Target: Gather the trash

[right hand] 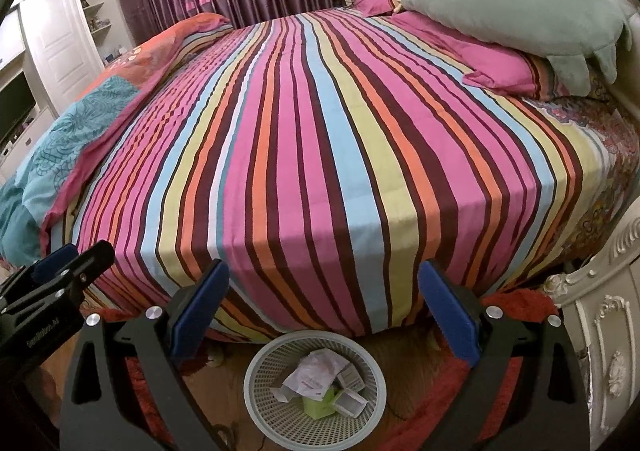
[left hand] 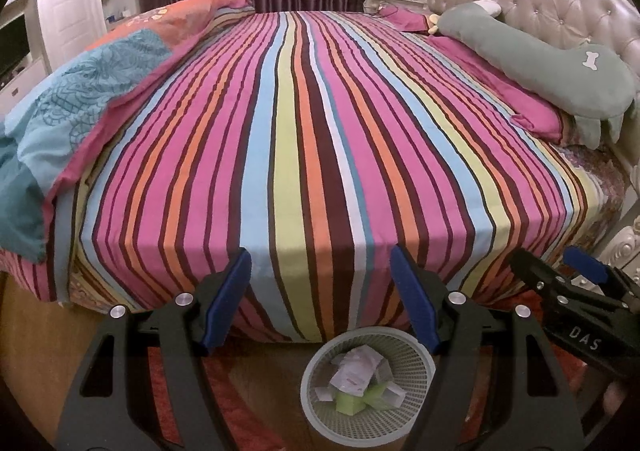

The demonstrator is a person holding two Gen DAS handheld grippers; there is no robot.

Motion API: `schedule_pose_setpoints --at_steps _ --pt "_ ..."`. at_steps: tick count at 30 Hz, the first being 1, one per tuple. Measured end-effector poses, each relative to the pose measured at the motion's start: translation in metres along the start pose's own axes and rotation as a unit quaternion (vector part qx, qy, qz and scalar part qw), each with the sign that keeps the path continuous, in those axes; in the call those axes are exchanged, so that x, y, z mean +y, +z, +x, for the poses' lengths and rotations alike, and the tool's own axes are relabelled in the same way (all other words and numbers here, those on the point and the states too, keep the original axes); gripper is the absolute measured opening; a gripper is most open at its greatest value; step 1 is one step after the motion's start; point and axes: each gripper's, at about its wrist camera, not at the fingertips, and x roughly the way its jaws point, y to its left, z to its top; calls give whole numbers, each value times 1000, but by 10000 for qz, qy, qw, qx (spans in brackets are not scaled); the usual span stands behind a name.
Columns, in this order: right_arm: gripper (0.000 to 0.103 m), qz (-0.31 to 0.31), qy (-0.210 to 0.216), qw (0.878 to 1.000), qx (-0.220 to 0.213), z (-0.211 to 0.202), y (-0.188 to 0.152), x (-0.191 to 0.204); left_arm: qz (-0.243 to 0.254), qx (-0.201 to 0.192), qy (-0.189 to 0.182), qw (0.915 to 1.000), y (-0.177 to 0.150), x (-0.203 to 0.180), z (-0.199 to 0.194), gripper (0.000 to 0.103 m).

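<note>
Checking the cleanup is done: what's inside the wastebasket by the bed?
The wastebasket holds crumpled white wrappers, a green carton and small white boxes. Whatever lies beneath them is covered.

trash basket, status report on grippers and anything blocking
Left gripper and right gripper open, empty. Trash basket on floor by striped bed, holding wrappers. Nothing in the way.

The lower rim of the waste basket [left hand: 316, 403] is cut off by the left wrist view's bottom edge, print on the crumpled wrappers [right hand: 316, 373] inside is too small to read, and the right claw [left hand: 560, 271] is cropped at the frame edge.
</note>
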Motion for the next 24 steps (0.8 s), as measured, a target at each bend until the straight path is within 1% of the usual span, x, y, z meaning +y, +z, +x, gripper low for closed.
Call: schedule_pose_setpoints --at_steps 7,12,14,18,22,24 --pt "91 10 0 10000 16 1 1 0 9 4 17 10000 1 -1 -1 70" --pt "91 11 10 10000 15 1 1 -1 -55 68 -109 9999 1 2 2 70" --pt "91 13 3 10000 30 2 1 -1 -54 75 -92 9999 0 2 2 70" --pt "91 64 22 10000 54 3 1 -2 2 58 71 10000 0 2 3 70" --pt "91 69 30 10000 57 4 1 -2 -61 87 -6 9999 1 4 4 70" --pt "91 67 23 10000 58 4 0 -2 -74 105 21 9999 1 5 5 70"
